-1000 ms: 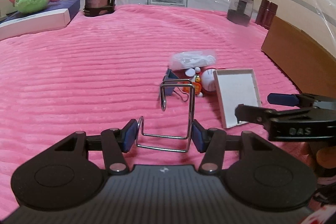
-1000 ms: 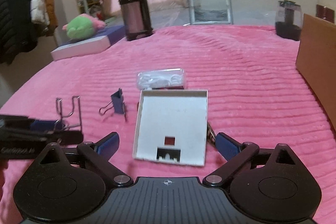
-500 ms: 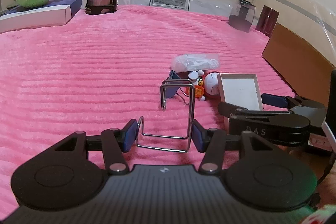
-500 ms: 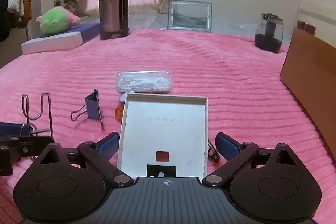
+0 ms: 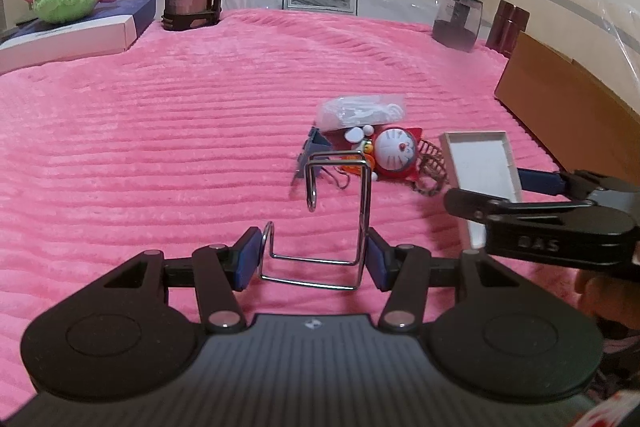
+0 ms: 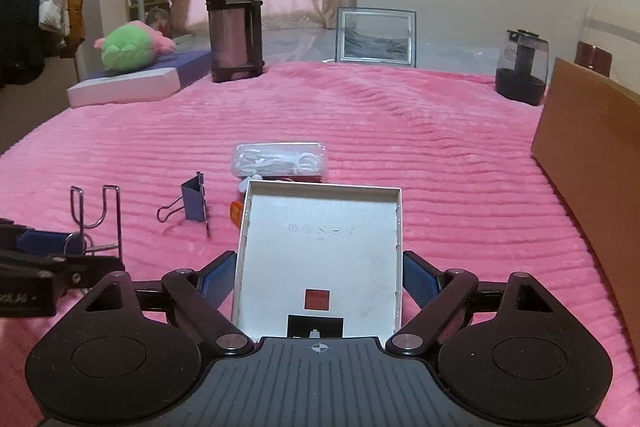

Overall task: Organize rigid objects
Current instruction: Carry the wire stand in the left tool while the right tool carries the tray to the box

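The white tray [image 6: 320, 259] was found tilted above the pink ribbed blanket [image 5: 160, 147], its near end raised. It lay between the blue pads of the right gripper [image 6: 320, 275], whose jaws had just been closing; both pads were seen at or against the tray's side walls, so it appeared to be gripped. The tray was shallow and rectangular, with low walls, a small red square and a black patch near its close edge. Open blanket was left on its right as far as the brown board [image 6: 592, 163], and broad free blanket beyond it.

The wire rack [image 5: 336, 223] was clamped between the pads of the left gripper [image 5: 314, 259], its bent chrome frame standing upright with a hooked end at the top.

Just past the tray's far edge, a clear packet of white cables [image 6: 280, 159] was seen, and beside it a round cartoon figure on a red card [image 5: 394, 151] touching a small chain [image 5: 430, 167]. A dark blue binder clip [image 6: 194, 203] stood between tray and rack, apart from both.

At the blanket's far edge a metal flask [image 6: 234, 23], a framed picture [image 6: 376, 37], a dark jar [image 6: 520, 71] and a green plush toy [image 6: 128, 47] on a flat box [image 6: 136, 83] were ranged.
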`<state>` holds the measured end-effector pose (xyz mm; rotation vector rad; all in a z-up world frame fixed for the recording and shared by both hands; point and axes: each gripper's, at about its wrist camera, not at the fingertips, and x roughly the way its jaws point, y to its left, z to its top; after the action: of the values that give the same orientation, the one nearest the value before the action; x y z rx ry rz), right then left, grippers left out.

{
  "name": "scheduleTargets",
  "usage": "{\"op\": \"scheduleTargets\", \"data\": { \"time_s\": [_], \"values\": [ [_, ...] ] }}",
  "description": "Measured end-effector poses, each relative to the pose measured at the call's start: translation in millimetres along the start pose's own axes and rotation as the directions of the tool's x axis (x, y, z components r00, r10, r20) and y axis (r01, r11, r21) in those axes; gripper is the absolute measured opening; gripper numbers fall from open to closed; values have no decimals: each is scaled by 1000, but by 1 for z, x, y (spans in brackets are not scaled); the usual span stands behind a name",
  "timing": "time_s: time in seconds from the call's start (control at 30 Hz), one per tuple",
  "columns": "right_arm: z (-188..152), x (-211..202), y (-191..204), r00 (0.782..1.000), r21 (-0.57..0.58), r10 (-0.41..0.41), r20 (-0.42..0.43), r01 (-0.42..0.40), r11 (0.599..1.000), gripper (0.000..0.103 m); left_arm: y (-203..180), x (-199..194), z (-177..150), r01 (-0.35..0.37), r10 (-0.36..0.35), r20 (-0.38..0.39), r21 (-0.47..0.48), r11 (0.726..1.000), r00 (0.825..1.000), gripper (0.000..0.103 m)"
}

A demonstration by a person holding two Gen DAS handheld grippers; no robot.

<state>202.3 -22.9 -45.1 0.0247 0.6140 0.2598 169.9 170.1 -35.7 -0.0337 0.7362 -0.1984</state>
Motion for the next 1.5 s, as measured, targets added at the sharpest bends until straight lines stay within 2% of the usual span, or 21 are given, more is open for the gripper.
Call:
{"op": "scheduleTargets", "data": {
  "time_s": [0.23, 0.43, 1.0, 1.23, 1.5],
  "values": [
    [-5, -40, -33, 999, 29, 30, -28, -29, 999, 83, -33, -15, -1, -7, 7, -2, 16, 1000, 1000, 49],
    [-7, -77, -57, 999, 16, 41, -36, -40, 999, 83, -61, -31, 1, 18, -18, 5, 33, 999, 1000, 49],
    [8, -178, -105, 995, 8, 29, 96, -30, 1000, 83, -145, -91, 13, 51, -57, 75, 81, 995, 996, 49],
    [5, -212, -135, 991, 16, -20, 131, 18, 1000, 83, -189, -99, 17, 99, -109, 83, 117, 988, 991, 49],
    [3, -246, -196, 981, 67, -119, 152, 110, 992, 83, -249, -90, 31, 182, -199, 72, 195, 964, 977, 49]
  ]
}}
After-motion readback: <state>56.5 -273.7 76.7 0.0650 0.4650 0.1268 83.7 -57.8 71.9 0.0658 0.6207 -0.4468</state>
